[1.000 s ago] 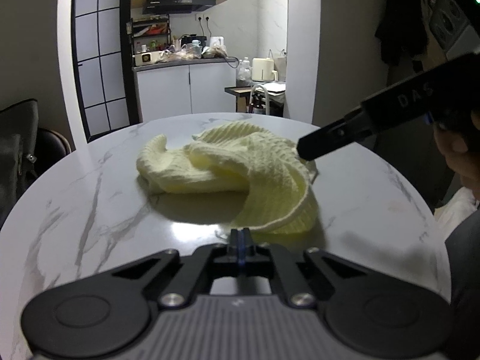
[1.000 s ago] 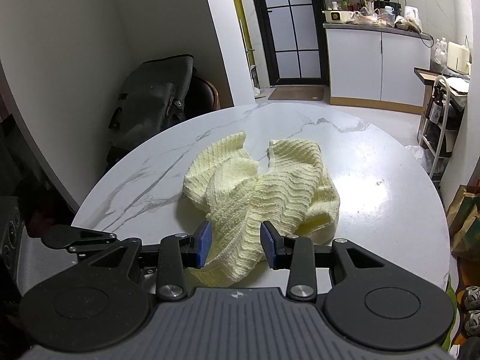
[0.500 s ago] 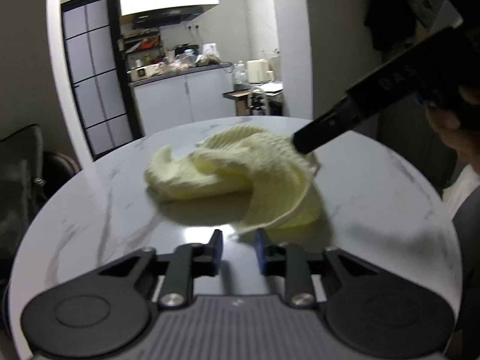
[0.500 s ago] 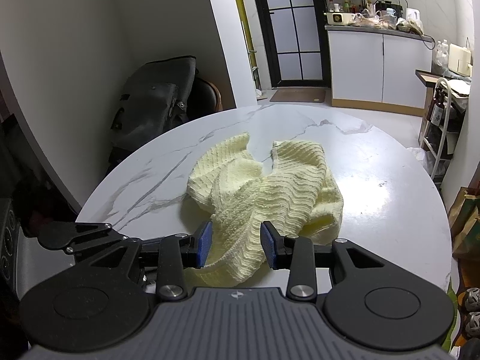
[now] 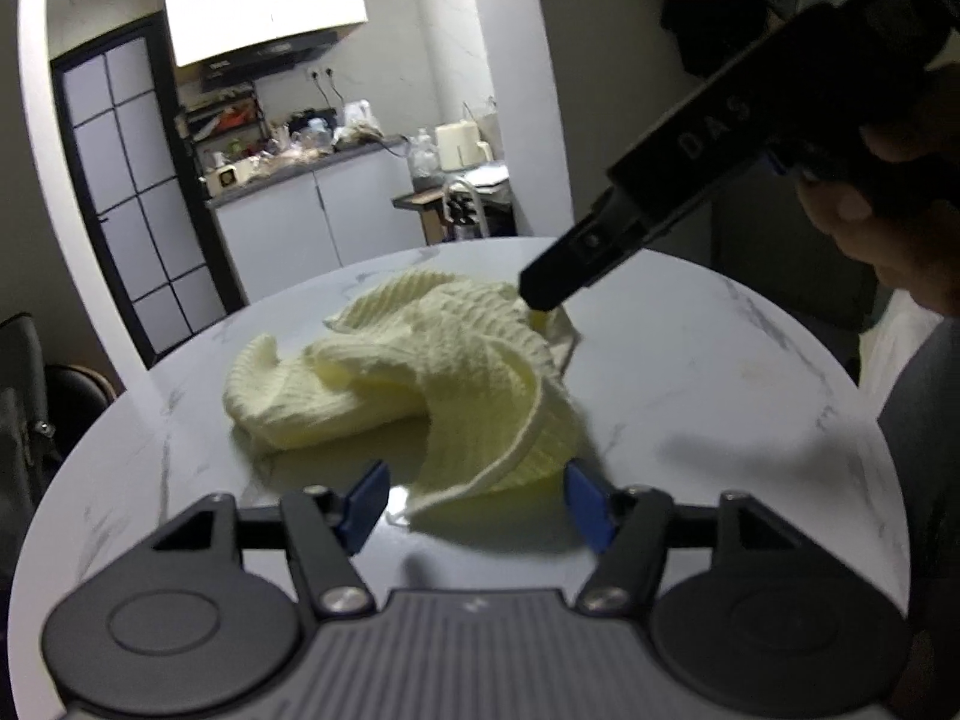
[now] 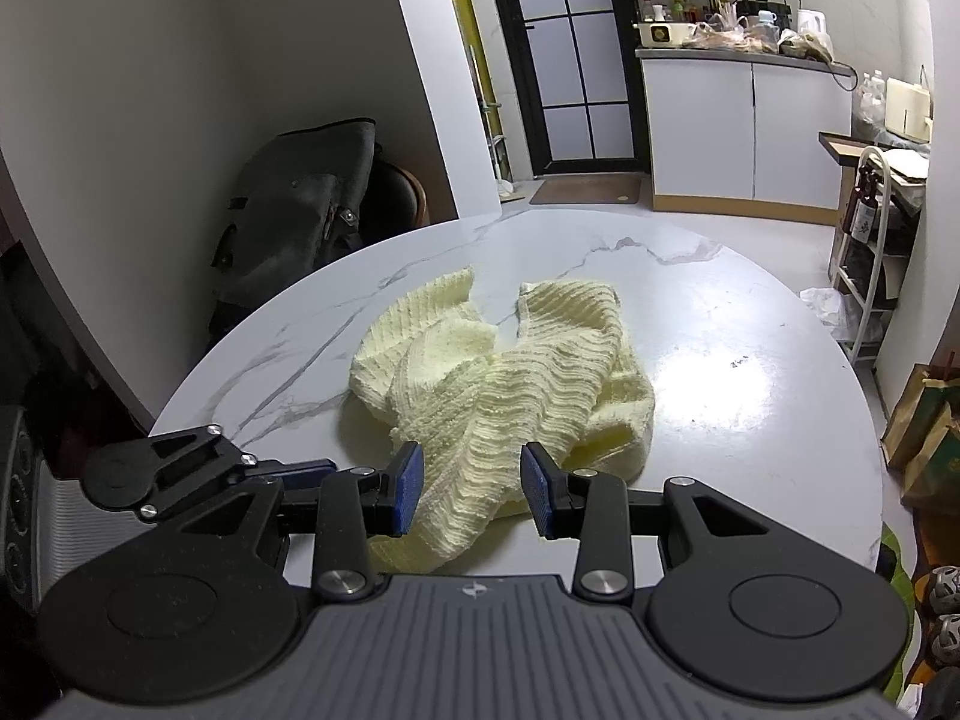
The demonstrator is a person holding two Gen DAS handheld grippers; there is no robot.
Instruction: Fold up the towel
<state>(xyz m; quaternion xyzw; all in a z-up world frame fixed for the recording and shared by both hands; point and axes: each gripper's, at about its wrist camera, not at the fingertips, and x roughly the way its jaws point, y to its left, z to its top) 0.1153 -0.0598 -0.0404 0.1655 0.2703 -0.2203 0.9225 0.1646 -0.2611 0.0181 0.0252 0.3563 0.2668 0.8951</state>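
Since a second ago your left gripper [image 5: 474, 504] went from shut to parted, jaws opening, towel [image 5: 420, 372] edge between pads, untouched. Towel crumpled mid-bench [image 5: 720, 396]. Right wrist view: your right gripper [image 6: 471, 489] jaws part-open around near fold of towel [image 6: 498, 372]; grip: cannot tell.

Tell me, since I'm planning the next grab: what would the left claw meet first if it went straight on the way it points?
Most likely the towel: its near hemmed edge lies right between the opening, empty left claw pads. Depth is unclear; it could touch the table just beneath.
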